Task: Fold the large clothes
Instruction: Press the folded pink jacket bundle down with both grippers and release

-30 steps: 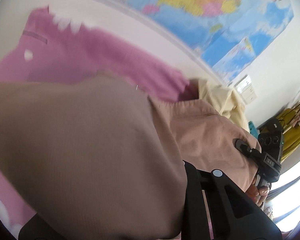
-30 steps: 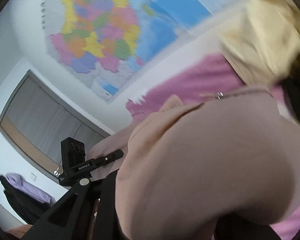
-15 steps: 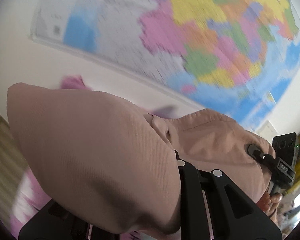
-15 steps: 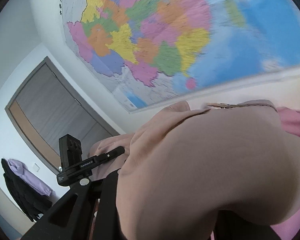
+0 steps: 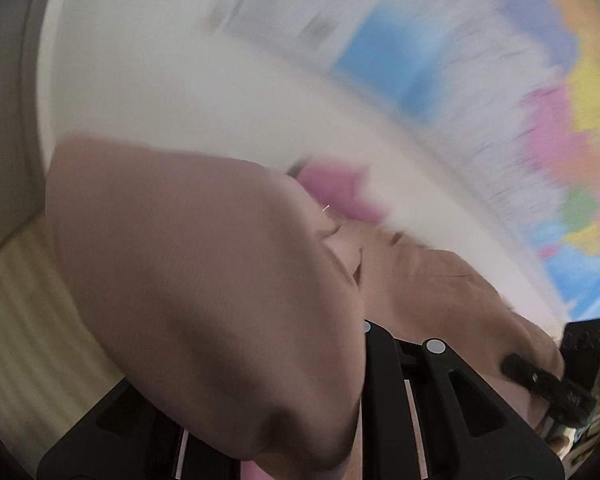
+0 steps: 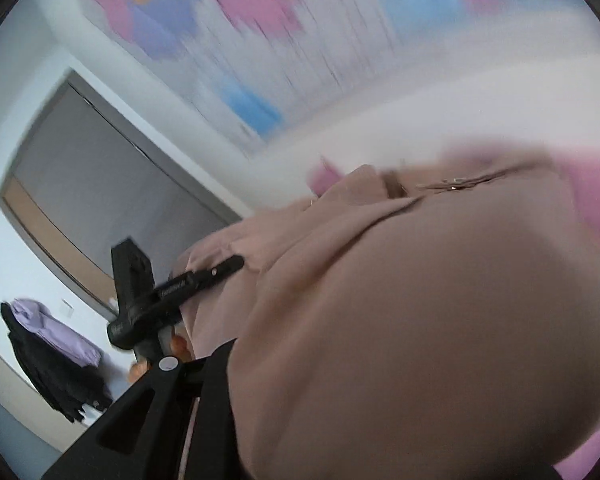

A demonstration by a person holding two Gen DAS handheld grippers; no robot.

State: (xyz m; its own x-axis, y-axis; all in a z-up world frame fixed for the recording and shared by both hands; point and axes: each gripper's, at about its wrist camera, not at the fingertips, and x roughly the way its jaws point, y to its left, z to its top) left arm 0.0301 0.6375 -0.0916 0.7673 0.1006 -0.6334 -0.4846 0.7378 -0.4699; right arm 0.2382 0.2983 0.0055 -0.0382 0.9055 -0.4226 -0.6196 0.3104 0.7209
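Across the lower half of both wrist views, a dusty-pink garment [image 5: 204, 300] is draped over the fingers and fills most of what can be seen. In the left wrist view the left gripper [image 5: 364, 360] is buried to its tips in the fabric; its jaws are hidden, but a fold of cloth runs straight into them, so it is judged to be clamped on the garment. The same holds in the right wrist view, where the right gripper [image 6: 236, 364] is swallowed by the cloth and is read as closed on another part of the same garment [image 6: 440, 320]. The piece appears to be held at two points so that it can be lifted clear and spread, a sensible hold for a large item before a fold is laid.

A pink bedcover [image 5: 336, 192] is glimpsed behind the fabric, centre of the left view, and at the right edge of the other. A coloured wall map [image 5: 540, 100] is smeared across the upper right; none of its lettering can be read. White print is seen on the black bar of the left gripper [image 6: 172, 292] at centre left of the right view, possibly a maker's name, but too blurred to spell out. A grey door [image 6: 100, 184] and hanging dark and lilac clothes [image 6: 52, 344] are seen at left.
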